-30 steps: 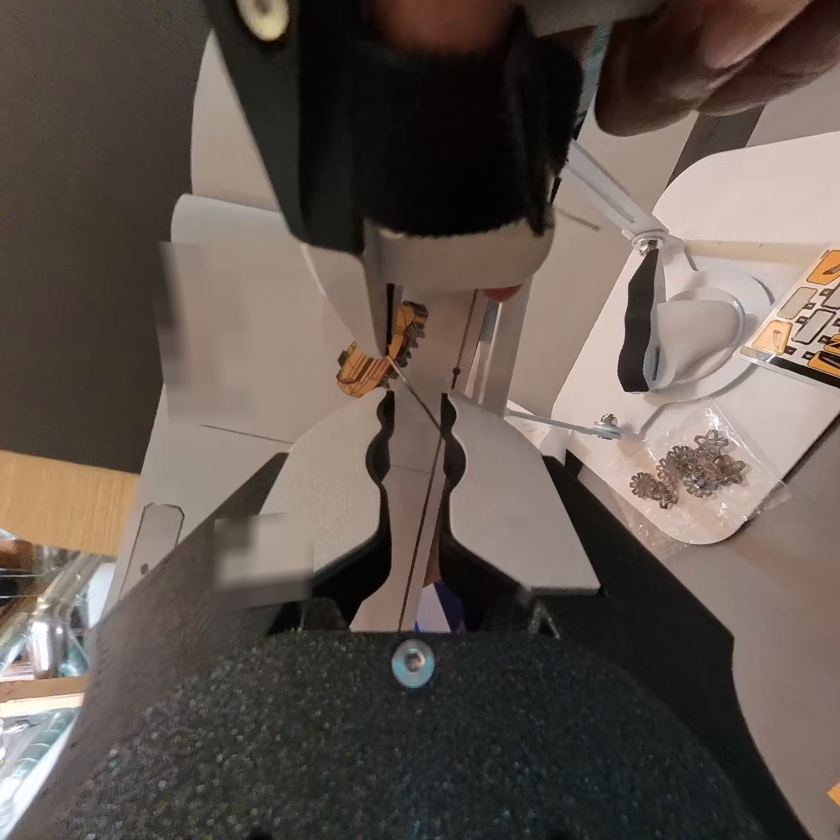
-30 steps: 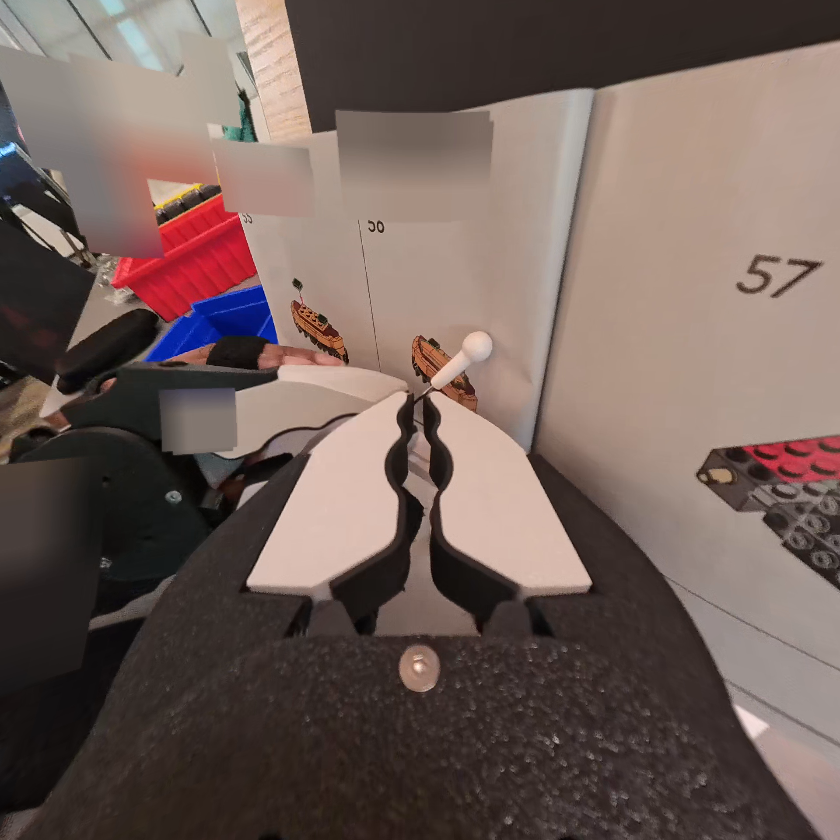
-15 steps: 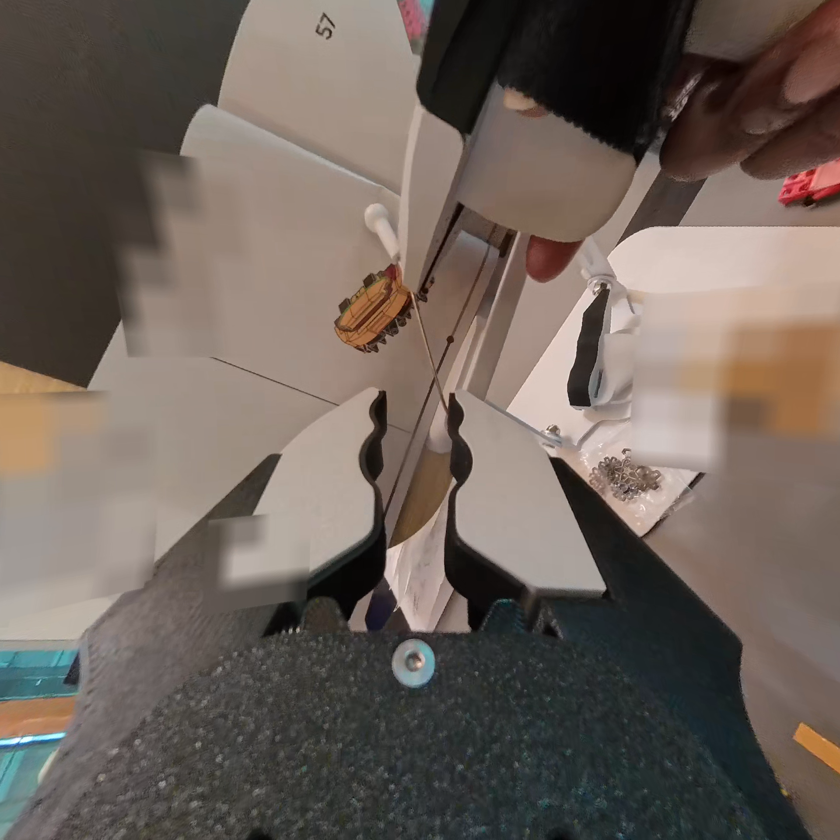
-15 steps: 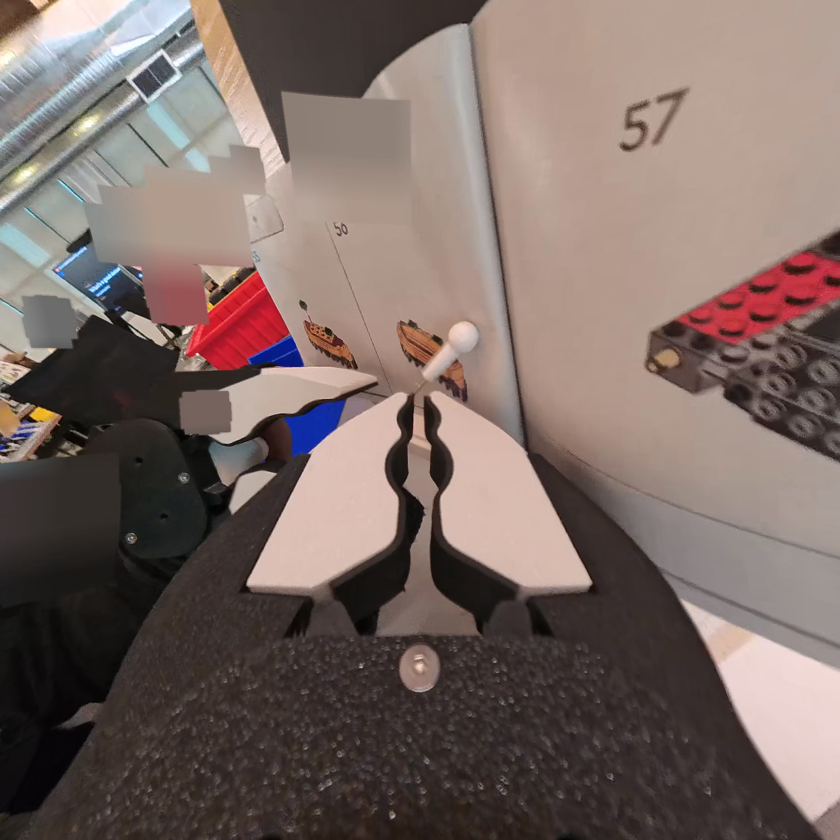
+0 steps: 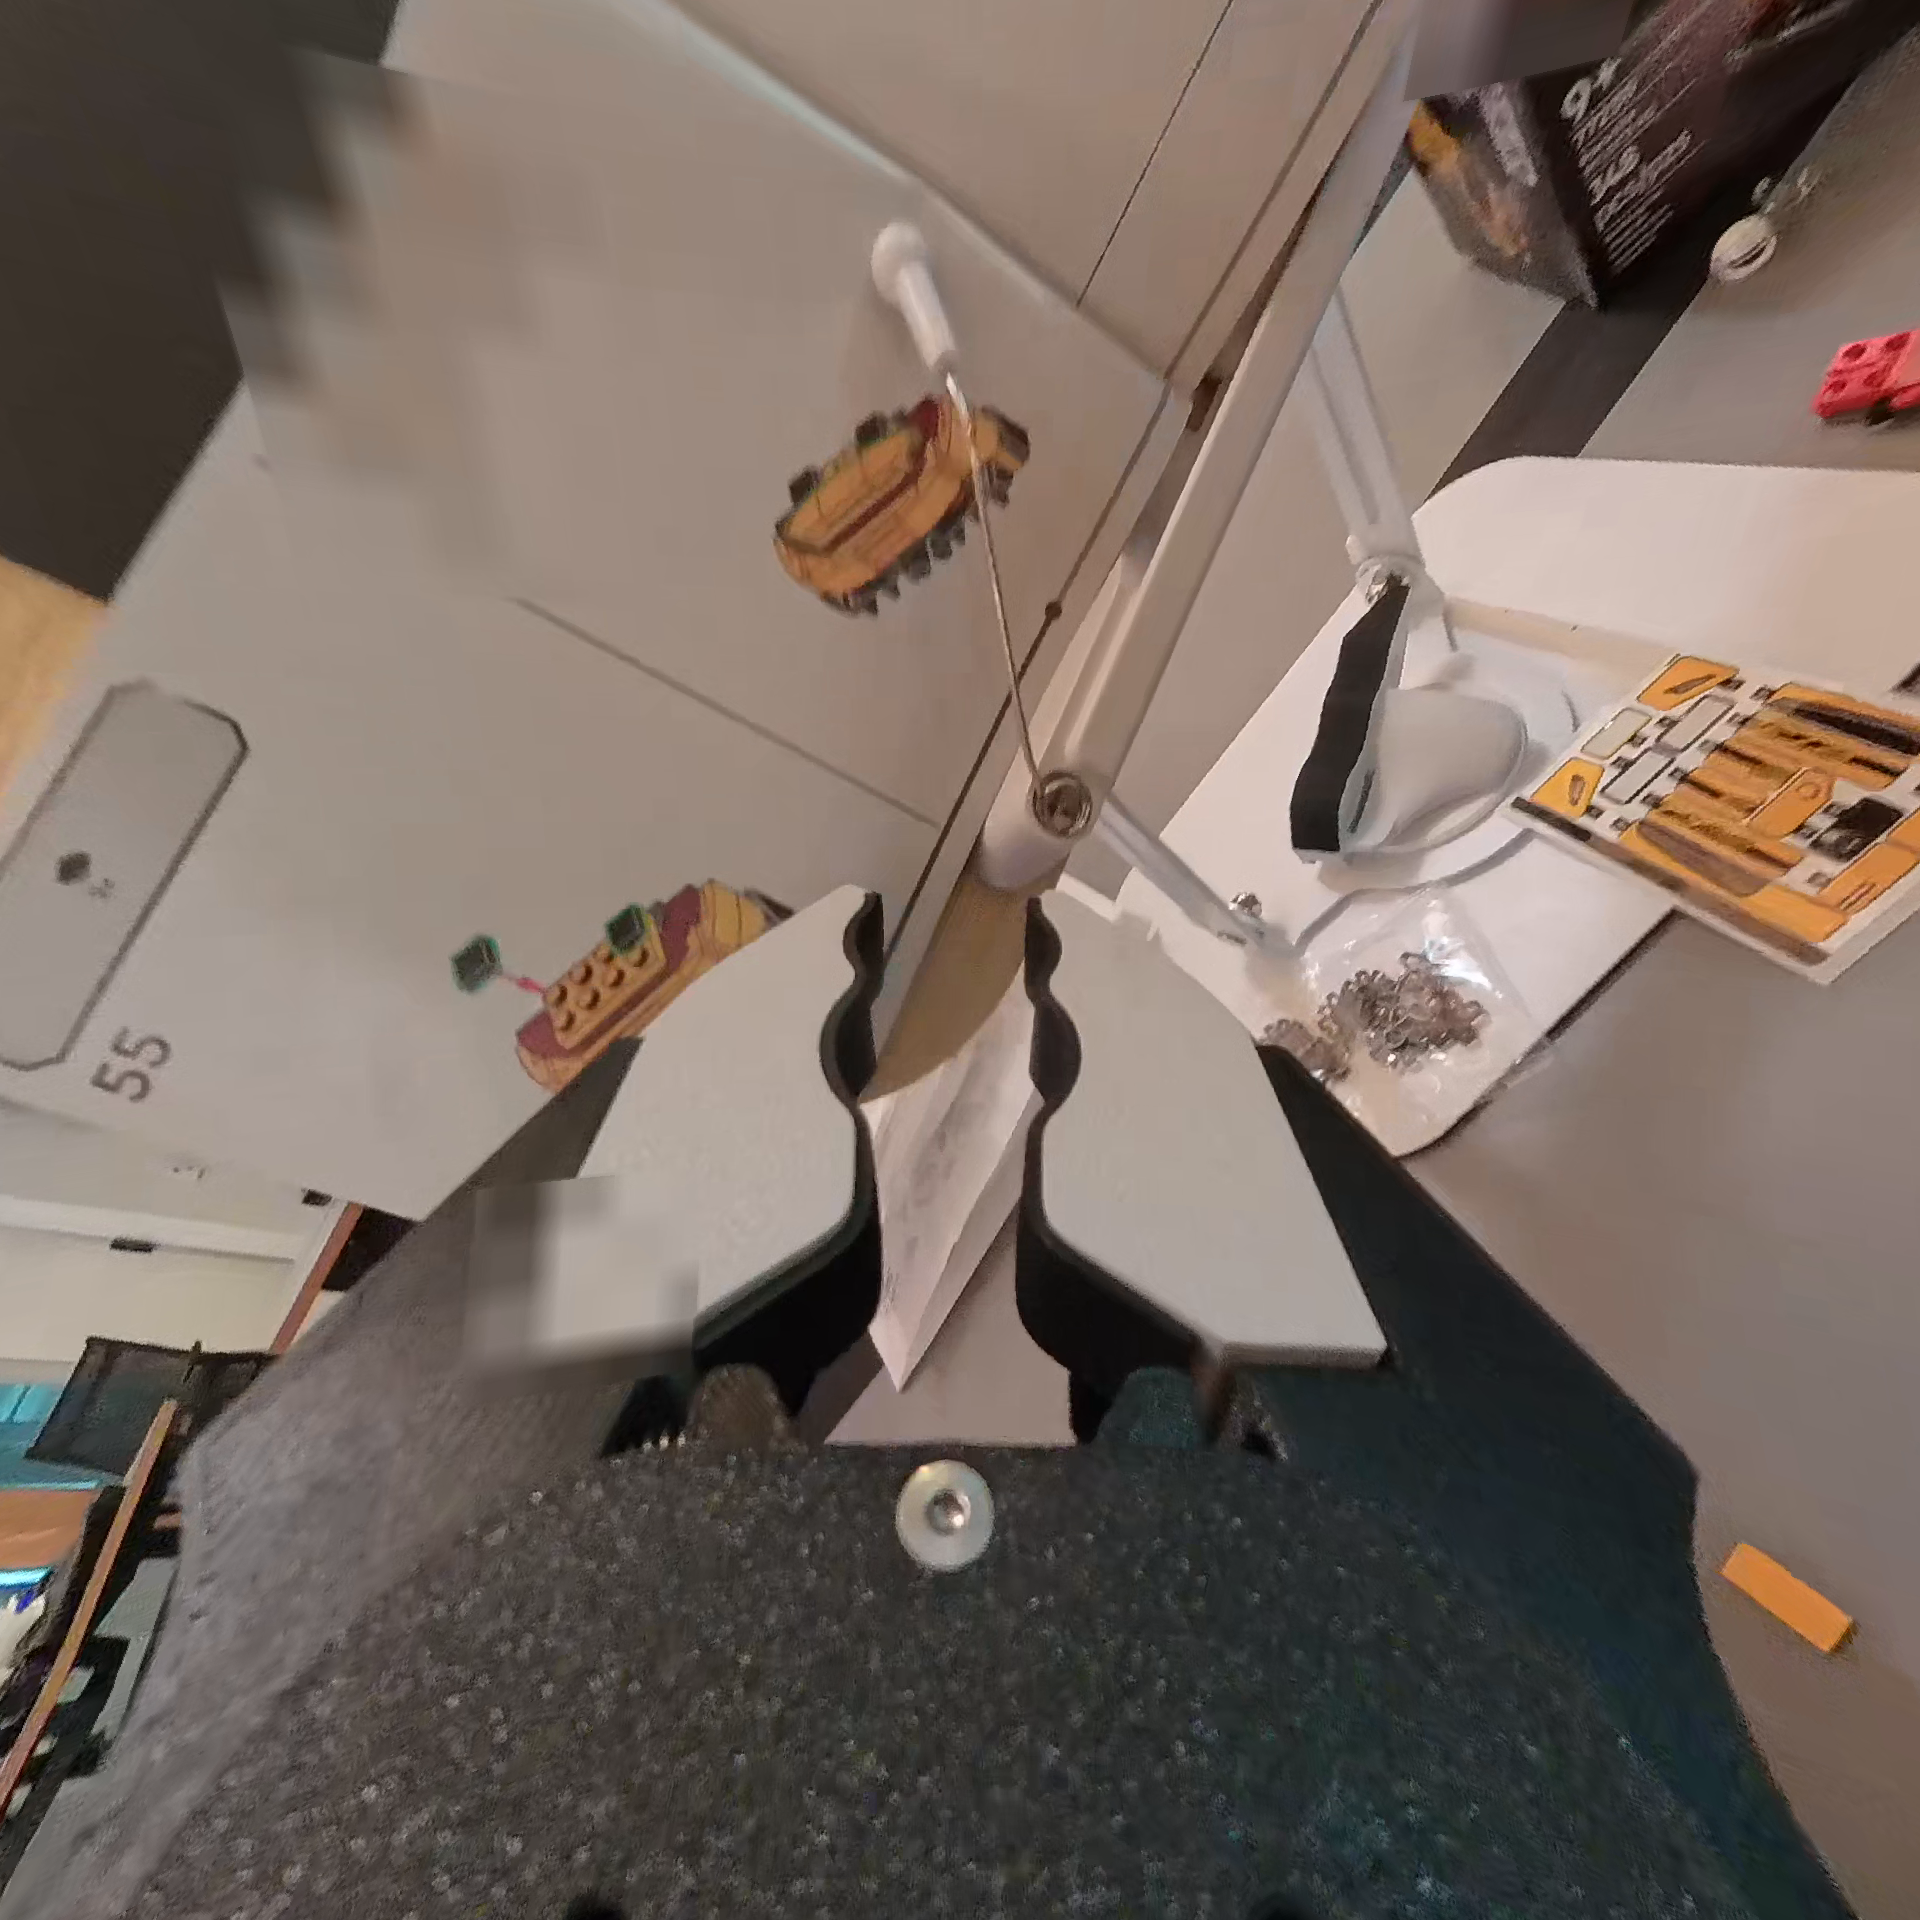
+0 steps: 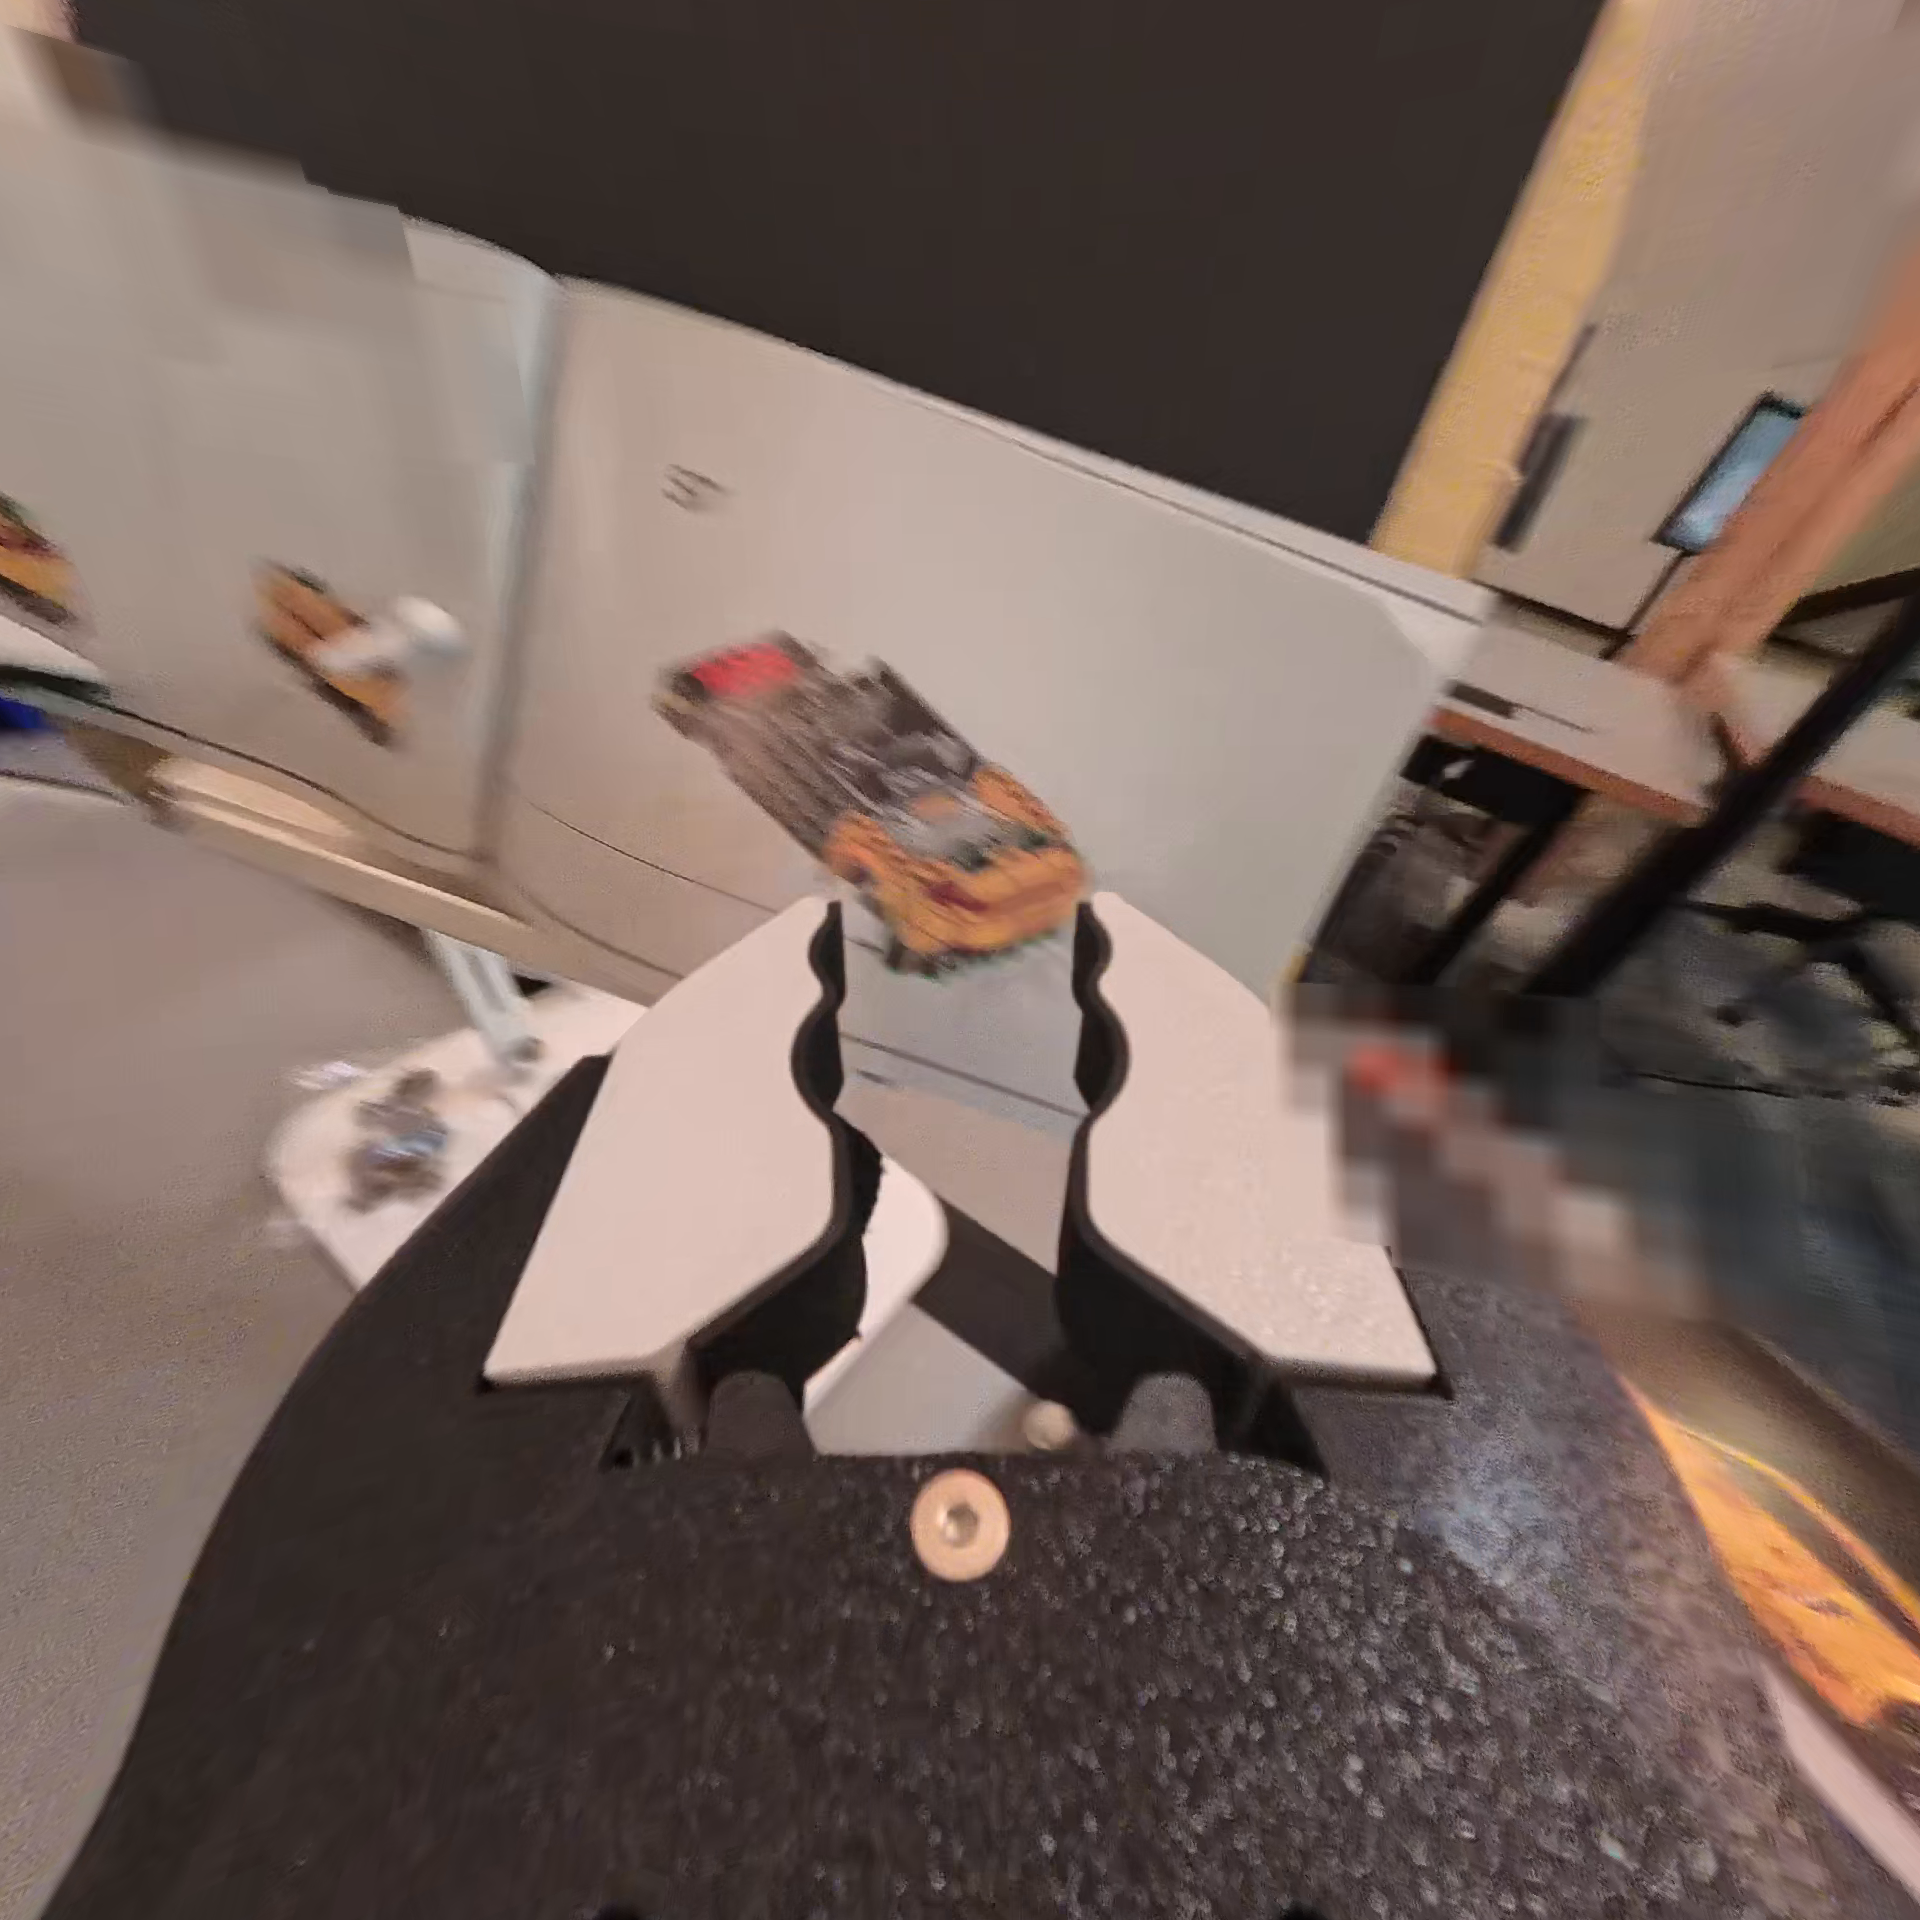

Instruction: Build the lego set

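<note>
The open instruction booklet (image 5: 623, 675) stands on a white book stand (image 5: 1714, 540). A wire page holder with a white tip (image 5: 914, 281) lies across its left page. My left gripper (image 5: 951, 914) is at the booklet's lower edge, near the stand's hinge. A stack of pages runs between its jaws, which look closed on it. The right wrist view is motion-blurred. My right gripper (image 6: 956, 914) is open and empty, away from the booklet (image 6: 1039, 582), with the white tip (image 6: 416, 629) far to its left.
On the stand's base lie a clear bag of small grey parts (image 5: 1382, 1008), a yellow sticker sheet (image 5: 1745, 790) and a black-and-grey pouch (image 5: 1403, 769). A dark box (image 5: 1662, 135) and a red brick (image 5: 1870, 379) sit behind. An orange piece (image 5: 1787, 1610) lies on the grey table. The grippers' ends are close to 25 centimetres from one another.
My right gripper has let go of the wire page holder, opened and swung away to the right. It and the hand have left the left wrist view. The left gripper stays on the pages.
</note>
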Demonstrator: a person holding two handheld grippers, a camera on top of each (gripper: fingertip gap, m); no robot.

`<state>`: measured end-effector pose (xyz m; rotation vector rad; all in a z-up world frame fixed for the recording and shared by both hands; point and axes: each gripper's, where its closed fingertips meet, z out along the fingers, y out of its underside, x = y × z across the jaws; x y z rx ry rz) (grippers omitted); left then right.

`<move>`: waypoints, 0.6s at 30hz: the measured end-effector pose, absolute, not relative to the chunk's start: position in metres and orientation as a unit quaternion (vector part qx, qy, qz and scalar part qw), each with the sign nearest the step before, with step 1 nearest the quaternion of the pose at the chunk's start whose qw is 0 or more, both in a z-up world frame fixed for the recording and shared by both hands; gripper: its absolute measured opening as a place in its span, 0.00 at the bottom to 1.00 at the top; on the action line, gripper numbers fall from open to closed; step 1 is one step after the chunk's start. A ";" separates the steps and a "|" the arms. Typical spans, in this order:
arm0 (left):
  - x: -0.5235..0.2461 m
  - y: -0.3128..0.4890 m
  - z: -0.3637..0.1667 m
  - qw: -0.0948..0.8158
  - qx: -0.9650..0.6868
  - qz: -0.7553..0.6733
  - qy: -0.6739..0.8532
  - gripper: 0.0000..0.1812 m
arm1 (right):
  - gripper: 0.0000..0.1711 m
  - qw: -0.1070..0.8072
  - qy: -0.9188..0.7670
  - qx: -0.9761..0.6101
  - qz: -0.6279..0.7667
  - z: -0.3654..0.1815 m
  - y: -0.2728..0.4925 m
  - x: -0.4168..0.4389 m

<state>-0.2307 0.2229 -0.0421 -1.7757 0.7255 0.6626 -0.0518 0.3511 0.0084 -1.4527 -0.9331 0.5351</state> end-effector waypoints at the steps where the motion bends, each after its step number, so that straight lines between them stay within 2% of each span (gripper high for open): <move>1: -0.234 0.223 -0.044 0.527 -0.744 0.281 0.302 0.14 | 0.26 0.621 -0.406 -0.635 0.218 0.003 0.363 -0.043; 7: -0.243 0.229 -0.035 0.552 -0.732 0.272 0.293 0.02 | 0.29 0.608 -0.377 -0.656 0.241 -0.010 0.380 -0.023; 12: -0.250 0.236 -0.036 0.551 -0.733 0.268 0.295 0.02 | 0.28 0.618 -0.392 -0.630 0.259 -0.010 0.344 -0.029; 18: -0.257 0.249 -0.039 0.553 -0.747 0.252 0.268 0.08 | 0.26 0.627 -0.397 -0.598 0.303 0.000 0.276 -0.038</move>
